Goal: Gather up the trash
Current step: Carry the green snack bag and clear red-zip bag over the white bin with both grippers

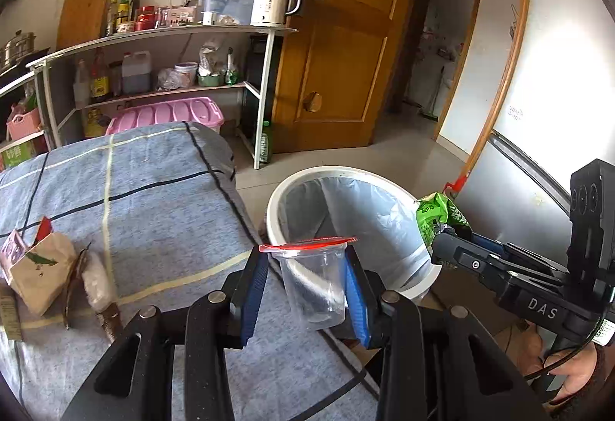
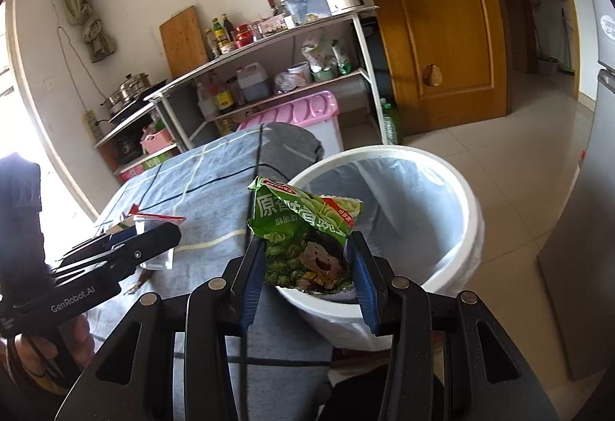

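My left gripper (image 1: 307, 267) is shut on a clear zip bag with a red seal strip (image 1: 315, 286), held over the table edge next to the white trash bin (image 1: 276, 202). My right gripper (image 2: 307, 259) is shut on a green snack wrapper (image 2: 303, 232), held above the near rim of the bin (image 2: 465, 190). The right gripper with the wrapper (image 1: 434, 213) shows at the bin's right in the left wrist view. The left gripper with the zip bag (image 2: 157, 232) shows at the left in the right wrist view. The bin is lined with a pale plastic bag.
The table has a blue-grey checked cloth (image 1: 146, 190). On its left lie a brown paper packet (image 1: 42, 275), a white wrapper (image 1: 96, 282) and other scraps. A shelf rack (image 1: 161, 75), a pink tub (image 1: 169, 113) and a wooden door (image 1: 338, 55) stand behind.
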The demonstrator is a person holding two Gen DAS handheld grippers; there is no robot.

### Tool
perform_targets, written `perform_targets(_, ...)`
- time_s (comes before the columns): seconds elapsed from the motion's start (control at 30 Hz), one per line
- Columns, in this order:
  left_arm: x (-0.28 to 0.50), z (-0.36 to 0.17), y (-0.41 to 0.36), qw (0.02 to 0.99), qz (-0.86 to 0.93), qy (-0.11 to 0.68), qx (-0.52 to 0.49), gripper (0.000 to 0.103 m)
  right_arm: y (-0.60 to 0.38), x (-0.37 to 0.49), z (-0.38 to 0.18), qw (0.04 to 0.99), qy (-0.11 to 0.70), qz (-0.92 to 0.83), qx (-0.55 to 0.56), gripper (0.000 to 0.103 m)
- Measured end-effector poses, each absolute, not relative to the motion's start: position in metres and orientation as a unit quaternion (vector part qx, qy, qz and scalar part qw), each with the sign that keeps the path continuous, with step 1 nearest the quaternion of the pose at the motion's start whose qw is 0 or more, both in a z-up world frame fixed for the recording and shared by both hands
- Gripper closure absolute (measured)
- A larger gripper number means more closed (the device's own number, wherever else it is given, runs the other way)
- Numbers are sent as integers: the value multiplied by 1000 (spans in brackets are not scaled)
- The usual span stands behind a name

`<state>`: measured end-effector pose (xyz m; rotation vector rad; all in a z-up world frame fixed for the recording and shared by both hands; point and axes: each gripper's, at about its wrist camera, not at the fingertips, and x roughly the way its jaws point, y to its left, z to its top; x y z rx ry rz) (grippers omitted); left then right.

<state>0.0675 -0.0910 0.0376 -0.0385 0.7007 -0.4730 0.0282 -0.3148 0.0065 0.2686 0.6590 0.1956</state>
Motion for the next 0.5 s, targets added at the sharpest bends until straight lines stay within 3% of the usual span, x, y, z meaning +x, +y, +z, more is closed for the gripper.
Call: perform_targets(0.5,117,-6,-165,882,-262,391,3,64,-361,80,-34,920,380,27,96,59)
